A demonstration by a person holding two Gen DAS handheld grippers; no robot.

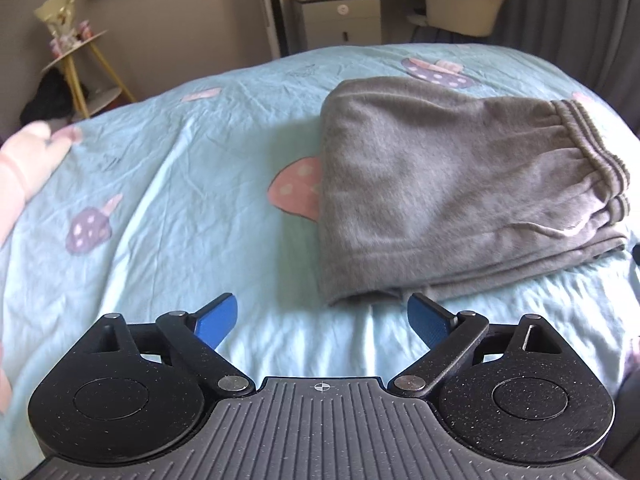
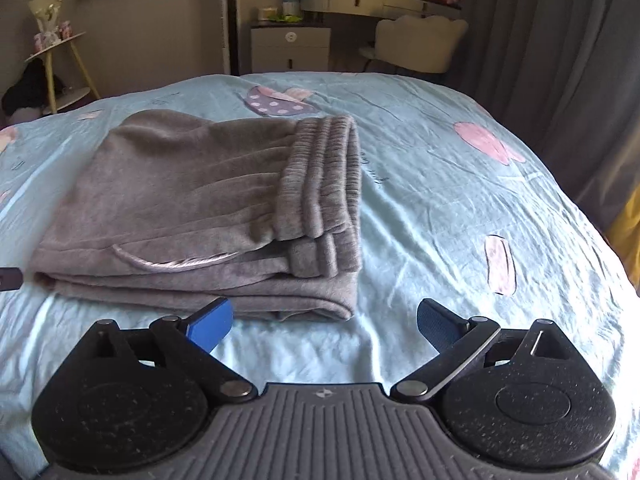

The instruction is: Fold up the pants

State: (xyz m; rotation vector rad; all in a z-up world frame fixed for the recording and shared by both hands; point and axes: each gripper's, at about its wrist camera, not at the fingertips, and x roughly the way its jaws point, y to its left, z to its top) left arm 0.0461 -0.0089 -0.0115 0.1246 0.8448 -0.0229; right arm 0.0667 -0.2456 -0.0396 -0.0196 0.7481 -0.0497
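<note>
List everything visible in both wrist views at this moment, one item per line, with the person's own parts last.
pants: one, grey, folded into a compact stack on the bed, ribbed waistband to the right
bedsheet: one, light blue with pink and purple mushroom prints, covering the bed
side table: one, white shelves on yellow legs, far left by the wall
nightstand: one, white and grey, behind the bed
vanity desk: one, white, far wall right of the nightstand
chair: one, cream, at the vanity desk
curtain: one, grey, right side
hand: one, bare, blurred at the left edge of the left view
left gripper: blue pads, open, empty, short of the pants
right gripper: blue pads, open, empty, short of the pants
</note>
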